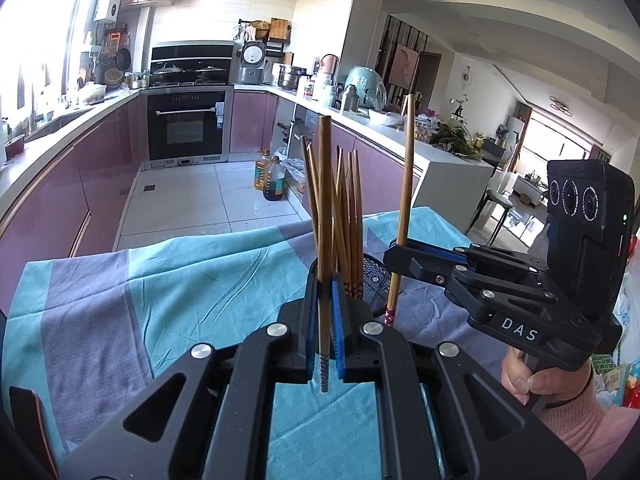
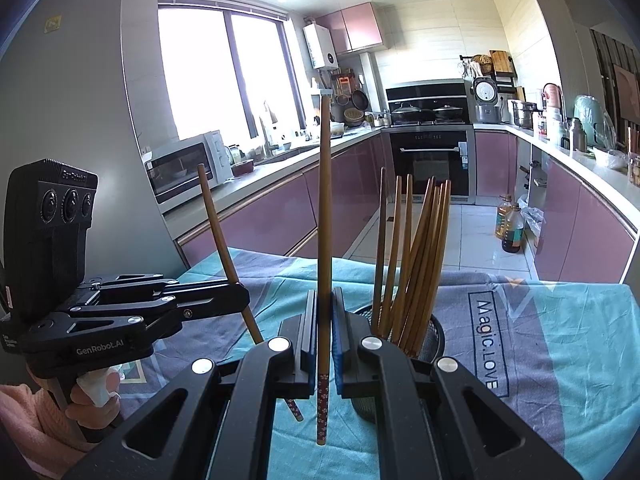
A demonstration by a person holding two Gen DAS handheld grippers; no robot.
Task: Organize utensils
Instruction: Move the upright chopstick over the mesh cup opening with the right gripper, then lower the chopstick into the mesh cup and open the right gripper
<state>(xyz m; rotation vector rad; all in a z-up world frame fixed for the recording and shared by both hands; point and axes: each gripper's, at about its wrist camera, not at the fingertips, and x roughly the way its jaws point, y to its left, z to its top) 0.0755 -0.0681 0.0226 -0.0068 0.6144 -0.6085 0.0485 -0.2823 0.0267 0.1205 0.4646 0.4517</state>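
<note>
My left gripper [image 1: 325, 276] is shut on a brown chopstick [image 1: 325, 200], which it holds upright, patterned end down. Just behind it a black mesh holder [image 1: 375, 285] stands on the teal and grey tablecloth [image 1: 160, 280], with several chopsticks [image 1: 349, 216] leaning in it. To the right, my right gripper [image 1: 394, 247] is shut on another chopstick [image 1: 406, 168]. In the right wrist view the right gripper [image 2: 325, 294] clamps its chopstick [image 2: 325, 200] upright, left of the holder [image 2: 435, 336] and its chopsticks [image 2: 412, 248]. The left gripper [image 2: 240, 295] holds its chopstick [image 2: 218, 220] tilted.
The table's far edge [image 1: 192, 242] drops to a tiled kitchen floor with oil bottles [image 1: 270, 178]. Purple cabinets and crowded counters [image 2: 600, 184] line both sides. Hands in pink sleeves [image 1: 576, 412] hold the grippers' handles. The cloth [image 2: 560, 340] right of the holder is bare.
</note>
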